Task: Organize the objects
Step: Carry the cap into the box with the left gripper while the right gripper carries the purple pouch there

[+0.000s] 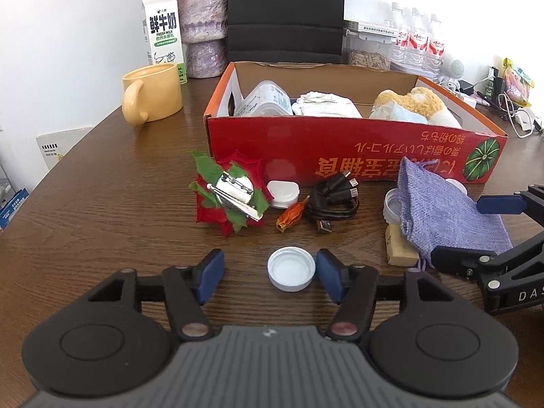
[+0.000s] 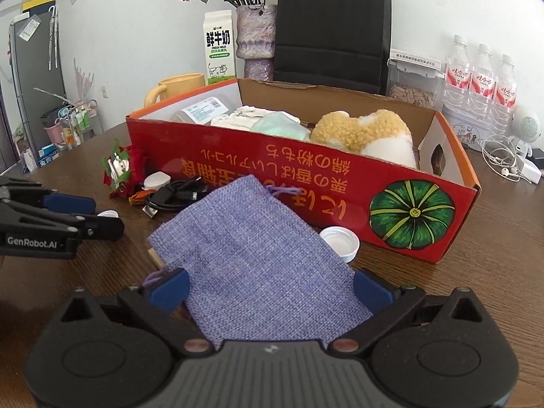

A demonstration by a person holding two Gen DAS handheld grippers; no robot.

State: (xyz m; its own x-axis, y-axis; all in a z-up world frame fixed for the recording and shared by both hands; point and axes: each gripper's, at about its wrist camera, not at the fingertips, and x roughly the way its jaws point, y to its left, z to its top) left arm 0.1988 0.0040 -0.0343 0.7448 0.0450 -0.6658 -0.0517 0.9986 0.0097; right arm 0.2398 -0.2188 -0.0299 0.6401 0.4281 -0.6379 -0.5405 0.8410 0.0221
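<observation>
The left gripper (image 1: 270, 277) fingers are spread, with a white cap (image 1: 291, 268) lying free between them on the counter (image 1: 102, 204). The right gripper (image 2: 270, 287) fingers are spread wide around a purple pouch (image 2: 251, 248), unpinched. Just beyond, a red box (image 2: 306, 183) is seen, partly filled.

red box (image 1: 340, 142) blocks ahead, maybe bare table (image 1: 102, 204) left
</observation>
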